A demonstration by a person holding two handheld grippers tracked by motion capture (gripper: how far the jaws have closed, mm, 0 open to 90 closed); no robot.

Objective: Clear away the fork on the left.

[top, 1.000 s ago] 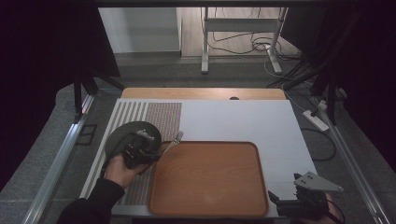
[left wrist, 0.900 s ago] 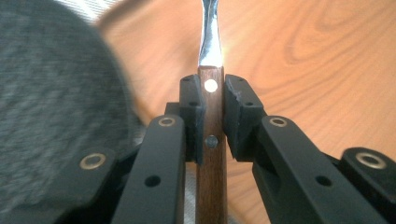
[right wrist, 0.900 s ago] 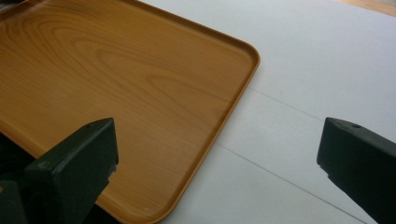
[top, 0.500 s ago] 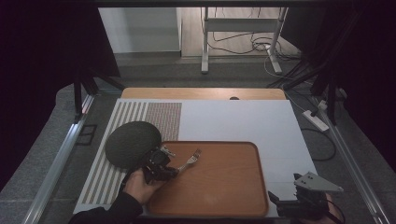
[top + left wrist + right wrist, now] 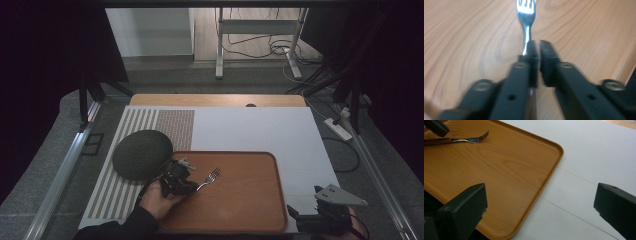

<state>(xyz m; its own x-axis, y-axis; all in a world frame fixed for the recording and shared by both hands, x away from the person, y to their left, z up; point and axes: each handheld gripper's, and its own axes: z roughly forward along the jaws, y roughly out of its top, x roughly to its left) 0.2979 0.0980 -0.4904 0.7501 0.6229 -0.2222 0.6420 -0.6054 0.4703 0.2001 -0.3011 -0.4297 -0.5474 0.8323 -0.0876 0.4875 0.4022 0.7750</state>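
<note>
A metal fork (image 5: pixel 210 178) lies low over the left part of the wooden tray (image 5: pixel 250 200), tines pointing up and right. My left gripper (image 5: pixel 193 186), held by a hand, is shut on the fork's handle. In the left gripper view the jaws of my left gripper (image 5: pixel 537 47) are pressed nearly together, with the fork (image 5: pixel 526 15) sticking out ahead over the tray (image 5: pixel 461 37). My right gripper (image 5: pixel 307 215) rests at the tray's near right corner. My right gripper (image 5: pixel 540 202) is open with nothing between the jaws, and the fork (image 5: pixel 471 138) shows far off on the tray (image 5: pixel 499 170).
A dark round plate (image 5: pixel 142 154) sits upside down left of the tray, on a striped mat (image 5: pixel 150 122). A white sheet (image 5: pixel 260 130) covers the table behind and right of the tray. Metal rails run along both sides of the table.
My left gripper has moved from the dark plate rightward onto the tray, carrying the fork with it. The right gripper has stayed put.
</note>
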